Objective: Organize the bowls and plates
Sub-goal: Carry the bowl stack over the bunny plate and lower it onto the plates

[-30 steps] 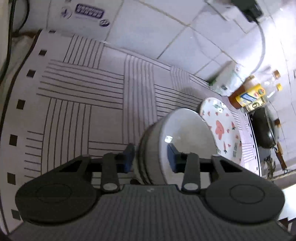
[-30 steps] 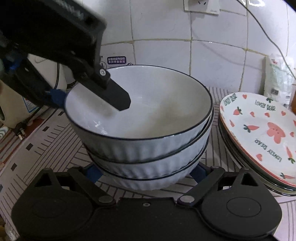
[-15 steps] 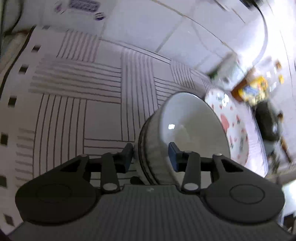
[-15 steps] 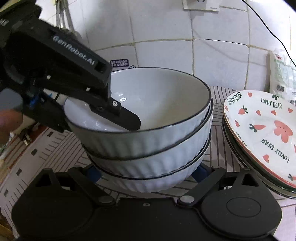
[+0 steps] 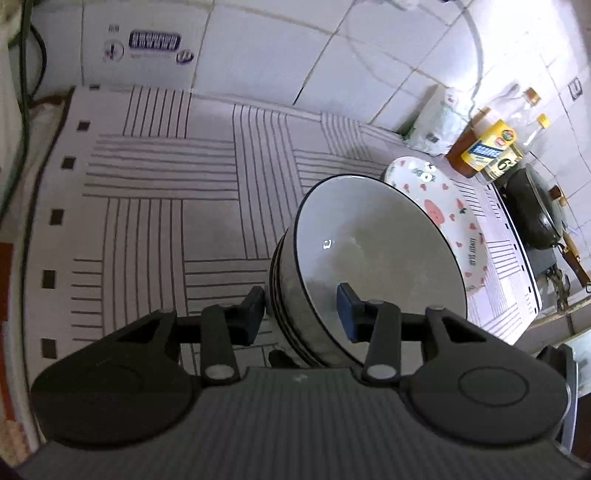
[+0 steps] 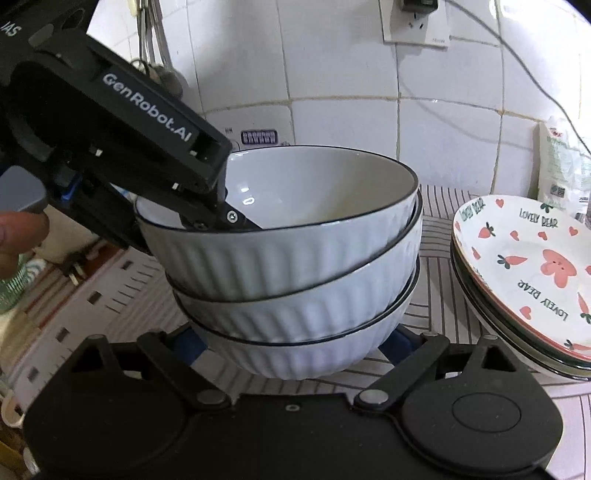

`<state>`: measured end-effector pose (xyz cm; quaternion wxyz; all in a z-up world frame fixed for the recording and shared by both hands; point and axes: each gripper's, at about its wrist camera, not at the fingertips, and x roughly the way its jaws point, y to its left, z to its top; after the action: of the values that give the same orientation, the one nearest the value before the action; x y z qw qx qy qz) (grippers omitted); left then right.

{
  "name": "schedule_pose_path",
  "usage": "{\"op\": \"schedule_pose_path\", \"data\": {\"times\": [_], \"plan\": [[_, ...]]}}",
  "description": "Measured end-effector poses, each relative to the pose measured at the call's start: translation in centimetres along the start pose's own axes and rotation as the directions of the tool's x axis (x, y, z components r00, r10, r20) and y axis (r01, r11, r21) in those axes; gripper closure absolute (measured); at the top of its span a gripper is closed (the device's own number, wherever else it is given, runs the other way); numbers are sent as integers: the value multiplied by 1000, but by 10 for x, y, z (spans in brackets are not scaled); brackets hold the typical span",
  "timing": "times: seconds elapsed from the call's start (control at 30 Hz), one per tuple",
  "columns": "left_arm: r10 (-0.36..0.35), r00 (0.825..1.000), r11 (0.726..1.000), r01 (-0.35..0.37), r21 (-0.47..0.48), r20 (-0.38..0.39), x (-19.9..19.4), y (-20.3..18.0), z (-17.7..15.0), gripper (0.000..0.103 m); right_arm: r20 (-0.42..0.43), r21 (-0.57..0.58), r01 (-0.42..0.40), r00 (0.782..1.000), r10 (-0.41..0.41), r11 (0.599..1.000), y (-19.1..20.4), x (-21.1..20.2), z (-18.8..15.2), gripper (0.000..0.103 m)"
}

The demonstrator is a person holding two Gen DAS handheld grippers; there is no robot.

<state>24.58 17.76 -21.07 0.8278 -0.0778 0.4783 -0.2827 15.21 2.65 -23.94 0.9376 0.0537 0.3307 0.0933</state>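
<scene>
Three white ribbed bowls with dark rims sit nested in a stack on the striped mat. The top bowl is tilted. My left gripper straddles the top bowl's near rim, one finger inside and one outside, with a gap to the wall. In the right wrist view it shows on the left rim. My right gripper is wide around the bottom bowl's base; I cannot tell whether its fingers touch it. A stack of carrot-and-heart plates lies to the right, also in the left wrist view.
The striped mat covers the counter up to a tiled wall. A bag, bottles and a dark pan stand past the plates. A wall socket with a cable hangs above. A white appliance edge is at left.
The top bowl has tipped up on its left side. The left gripper has pulled back and risen, and its jaws have spread slightly around the rim. The right gripper stays around the bottom bowl.
</scene>
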Motion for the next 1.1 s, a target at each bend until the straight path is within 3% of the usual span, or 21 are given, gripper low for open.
{"op": "schedule_pose_path", "data": {"times": [0.2, 0.53, 0.8, 1.1], "plan": [[-10, 999, 998, 8, 55, 33, -34, -30, 1, 62, 69, 5, 20, 997, -21, 1000, 5, -39, 14, 6], [-46, 997, 989, 36, 147, 64, -51, -100, 19, 61, 127, -51, 94, 988, -86, 994, -21, -86, 40, 6], [-62, 995, 986, 48, 162, 82, -34, -149, 38, 61, 147, -72, 131, 982, -119, 989, -71, -104, 60, 6], [-13, 999, 979, 3, 205, 49, 7, -189, 58, 61, 144, -100, 112, 985, -97, 989, -122, -95, 63, 6]]}}
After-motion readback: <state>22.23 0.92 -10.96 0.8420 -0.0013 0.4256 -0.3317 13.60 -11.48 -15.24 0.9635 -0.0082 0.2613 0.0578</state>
